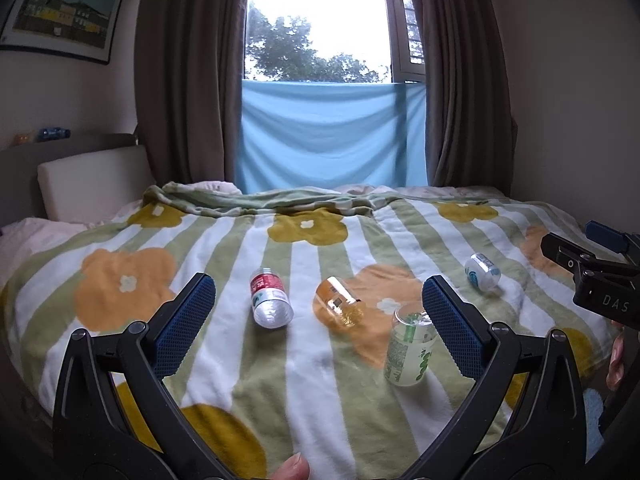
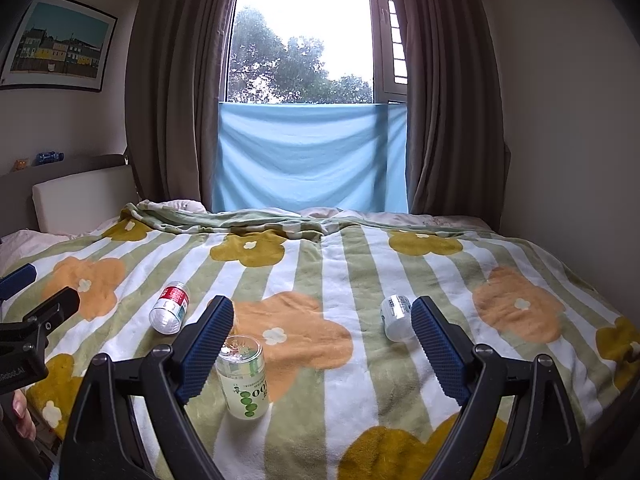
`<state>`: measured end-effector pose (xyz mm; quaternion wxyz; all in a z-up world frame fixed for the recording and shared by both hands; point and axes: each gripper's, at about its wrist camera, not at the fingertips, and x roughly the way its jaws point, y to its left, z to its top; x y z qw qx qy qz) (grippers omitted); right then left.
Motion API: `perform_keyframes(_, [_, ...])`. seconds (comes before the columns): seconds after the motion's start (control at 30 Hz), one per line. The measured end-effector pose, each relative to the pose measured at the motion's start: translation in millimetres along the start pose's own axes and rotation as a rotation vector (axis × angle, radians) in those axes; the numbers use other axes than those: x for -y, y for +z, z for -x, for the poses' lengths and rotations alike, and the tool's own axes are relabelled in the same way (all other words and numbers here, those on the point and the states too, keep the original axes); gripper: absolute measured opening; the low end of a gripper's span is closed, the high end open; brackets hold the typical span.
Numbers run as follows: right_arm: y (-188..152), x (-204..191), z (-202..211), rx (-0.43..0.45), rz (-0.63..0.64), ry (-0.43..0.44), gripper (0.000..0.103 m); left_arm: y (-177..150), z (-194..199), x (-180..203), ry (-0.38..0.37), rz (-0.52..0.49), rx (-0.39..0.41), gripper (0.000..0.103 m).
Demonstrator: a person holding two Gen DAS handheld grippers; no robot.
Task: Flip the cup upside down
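Note:
Several clear plastic cups sit on a flowered blanket. A green-labelled cup stands upside down, base up, beside my left gripper's right finger; it also shows in the right wrist view by my right gripper's left finger. A red-labelled cup, an orange-labelled cup and a blue-labelled cup lie on their sides. My left gripper is open and empty. My right gripper is open and empty.
The blanket covers a bed. A white headboard cushion is at the left, curtains and a window with a blue cloth stand behind. The right gripper's body shows at the right edge of the left wrist view.

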<state>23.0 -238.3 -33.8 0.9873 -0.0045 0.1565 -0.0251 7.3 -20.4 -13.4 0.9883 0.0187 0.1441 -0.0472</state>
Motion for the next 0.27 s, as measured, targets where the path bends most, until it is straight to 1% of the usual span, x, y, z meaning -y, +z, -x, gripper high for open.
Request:
perform_keyframes(0.2, [-0.3,-0.2,0.2,0.001,-0.002,0.000,0.089,-0.9,3.9,0.5,-0.018,0.014,0.018,0.103])
perform_keyframes(0.27, [-0.2,-0.5,0.0,0.002,-0.003,-0.002,0.089,-0.7,3.7,0.9,-0.014,0.017,0.019,0.103])
